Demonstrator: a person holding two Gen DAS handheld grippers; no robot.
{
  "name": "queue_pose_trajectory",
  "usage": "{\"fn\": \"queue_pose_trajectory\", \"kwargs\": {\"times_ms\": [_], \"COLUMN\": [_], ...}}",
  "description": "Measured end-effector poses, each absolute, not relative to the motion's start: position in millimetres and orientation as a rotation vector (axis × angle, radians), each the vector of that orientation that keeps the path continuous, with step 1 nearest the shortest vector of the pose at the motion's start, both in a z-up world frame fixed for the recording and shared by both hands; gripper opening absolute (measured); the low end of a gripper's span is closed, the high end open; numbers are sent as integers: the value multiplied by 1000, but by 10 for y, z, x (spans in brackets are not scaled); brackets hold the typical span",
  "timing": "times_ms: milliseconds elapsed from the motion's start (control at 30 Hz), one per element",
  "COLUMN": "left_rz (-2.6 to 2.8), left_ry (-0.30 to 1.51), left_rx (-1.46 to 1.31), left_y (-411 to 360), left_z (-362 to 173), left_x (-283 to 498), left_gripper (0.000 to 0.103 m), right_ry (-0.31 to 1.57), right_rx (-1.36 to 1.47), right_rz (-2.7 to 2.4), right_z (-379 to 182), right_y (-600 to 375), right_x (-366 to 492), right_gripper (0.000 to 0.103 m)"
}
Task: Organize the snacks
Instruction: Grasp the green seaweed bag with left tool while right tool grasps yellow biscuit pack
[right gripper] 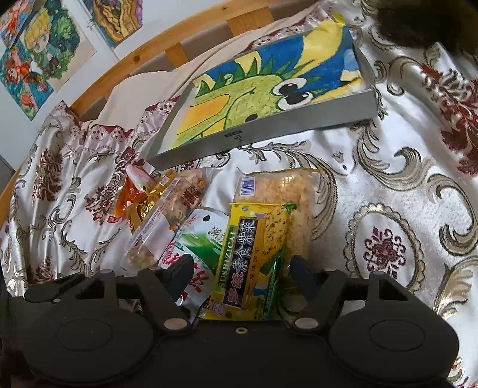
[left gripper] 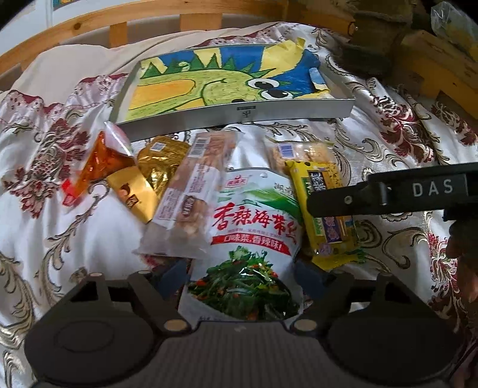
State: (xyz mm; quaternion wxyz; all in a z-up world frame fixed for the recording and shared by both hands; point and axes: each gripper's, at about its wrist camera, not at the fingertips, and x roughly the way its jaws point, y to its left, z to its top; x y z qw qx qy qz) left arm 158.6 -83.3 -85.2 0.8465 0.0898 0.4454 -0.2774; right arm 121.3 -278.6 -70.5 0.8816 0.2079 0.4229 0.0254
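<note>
We see a bed (left gripper: 74, 238) spread with a white satin cover patterned in maroon and gold, a wooden rail (left gripper: 89, 21) running along its far edge. Toward that far edge lies a shallow grey tray (left gripper: 239, 115), its floor lined with a crayon drawing of a green dragon. Just in front of the tray's near wall the snacks sit in a loose cluster on the cover. The biggest is a white seaweed pouch (left gripper: 248, 238) with red lettering, and our left gripper (left gripper: 240, 276) has its fingers partly apart on either side of the pouch's lower end; we cannot tell whether the pads press it. Overlapping the pouch's left side is a clear pack of biscuits (left gripper: 191, 191). On the pouch's right lies a yellow cracker pack (right gripper: 248, 259), and our right gripper (right gripper: 242, 271) straddles it, half open, contact unclear. Behind it rests a pale rice-cake pack (right gripper: 295, 194). Farther left are a gold foil packet (left gripper: 161, 164) and an orange wrapper (left gripper: 95, 167).
</note>
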Motion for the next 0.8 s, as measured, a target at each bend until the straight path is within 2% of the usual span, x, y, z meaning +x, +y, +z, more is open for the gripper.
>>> {"fn": "queue_pose_trajectory", "kwargs": {"times_ms": [133,200,367,500,600,667,700,767,800], "left_rz": [-613,-613,-586,-564,-545,-538,-532,-526,-526], "left_ry": [933,936,974,1007,1017,1015,1013,1021,1024], "left_rx": [172,160,110,60,59,63,55,37,29], "left_y": [-809,-794,-740,-681,-669,-673,-670,-665,-659], "left_z": [-880,-874,-836,-793,-800,-818,-825,-843,-853], "left_x": [1599,1599,1600,1583,1589,1611,1632,1671,1683], "left_gripper": [80,78,72,70,75,77,77,79,79], "right_ry": [881,880,887,893,890,888,884,875,873], "right_rx": [366,318,245,244,259,272,270,263,261], "right_rz": [46,39,7,2,13,22,21,11,2], "right_z": [-722,-727,-722,-709,-712,-722,-731,-752,-773], "right_y": [-2714,-2673,-2664,-2684,-2670,-2659,-2650,-2632,-2625], "right_x": [1221,1219,1195,1176,1166,1169,1173,1183,1196], "right_gripper": [70,64,36,32,44,60,62,73,75]}}
